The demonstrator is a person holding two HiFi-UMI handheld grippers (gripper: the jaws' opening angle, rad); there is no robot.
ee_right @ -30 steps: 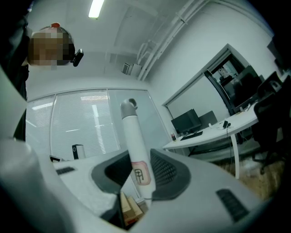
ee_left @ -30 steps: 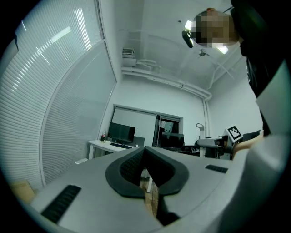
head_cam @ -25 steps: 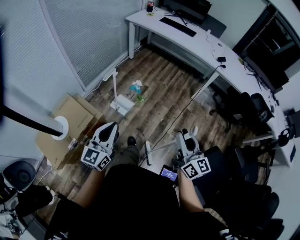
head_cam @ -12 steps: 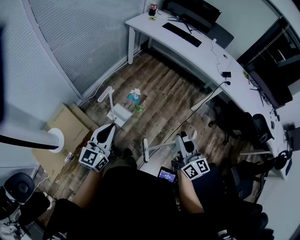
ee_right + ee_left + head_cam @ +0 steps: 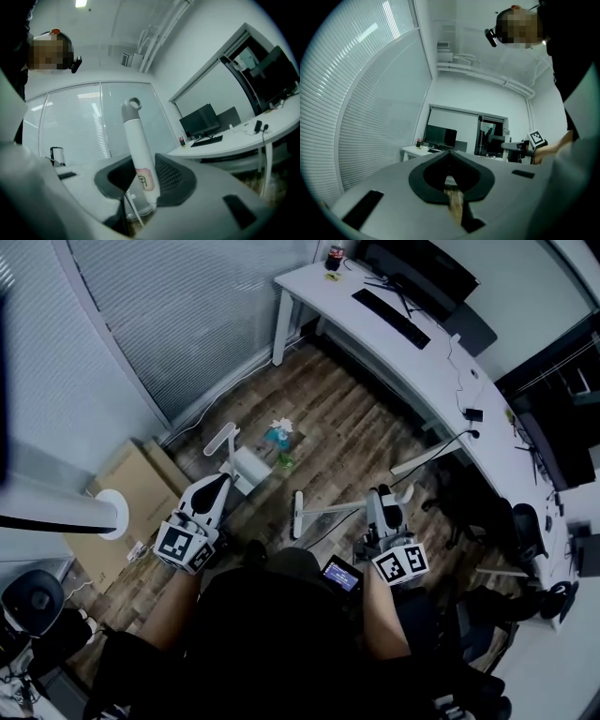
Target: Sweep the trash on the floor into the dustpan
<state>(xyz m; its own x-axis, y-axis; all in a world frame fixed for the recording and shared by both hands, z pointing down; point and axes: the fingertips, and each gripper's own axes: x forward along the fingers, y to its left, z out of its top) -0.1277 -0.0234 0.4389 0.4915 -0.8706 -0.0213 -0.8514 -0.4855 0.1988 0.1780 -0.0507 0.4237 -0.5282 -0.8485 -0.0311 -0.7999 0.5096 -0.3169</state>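
Right gripper clamps the broom by its handle, plain only in its own view; overhead, dustpan and trash lie on the floor just ahead of the closed, empty left gripper.

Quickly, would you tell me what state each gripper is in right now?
Left gripper: shut, empty.
Right gripper: shut on the broom handle.

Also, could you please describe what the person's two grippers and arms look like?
Both the left gripper and right gripper have pale grey shells with dark-padded fingers, and each carries a cube of black-and-white square markers at the back. A small lit screen sits beside the right one. The person wears a dark top.
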